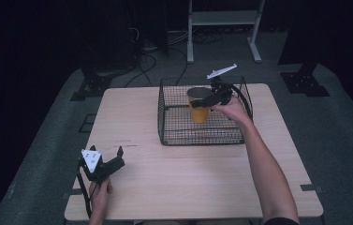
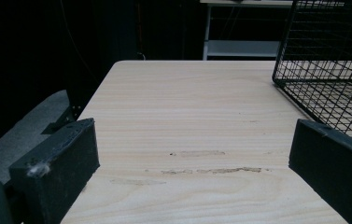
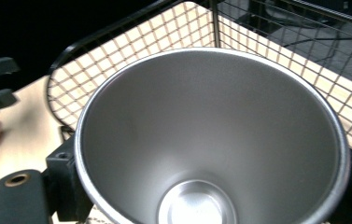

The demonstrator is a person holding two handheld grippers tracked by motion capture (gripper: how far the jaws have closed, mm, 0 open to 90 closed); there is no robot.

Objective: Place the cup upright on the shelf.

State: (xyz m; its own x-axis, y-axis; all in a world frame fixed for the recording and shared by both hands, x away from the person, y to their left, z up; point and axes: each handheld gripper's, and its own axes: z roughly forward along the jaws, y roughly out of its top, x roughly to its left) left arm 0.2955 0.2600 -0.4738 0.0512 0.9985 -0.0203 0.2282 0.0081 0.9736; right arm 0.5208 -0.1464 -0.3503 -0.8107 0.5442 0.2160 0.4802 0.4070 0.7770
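Observation:
A yellow cup (image 1: 199,112) with a steel inside stands upright in the black wire basket (image 1: 165,139) on the far half of the wooden table (image 1: 188,183). My right gripper (image 1: 206,100) is shut on the cup at its rim, reaching in from the basket's right. In the right gripper view the cup's steel interior (image 3: 211,130) sits between the jaws of the right gripper (image 3: 211,179), with the basket's mesh (image 3: 131,46) behind. My left gripper (image 1: 118,157) rests open over the table's front left. The left gripper (image 2: 192,140) has nothing between its jaws, and the basket's corner (image 2: 323,60) lies ahead at right.
The table's left edge (image 2: 100,86) drops to dark grey floor. A white shelf frame (image 1: 223,18) and cables stand beyond the far edge. Dark stand bases flank the table. Bare wood (image 2: 187,102) stretches between the left gripper and the basket.

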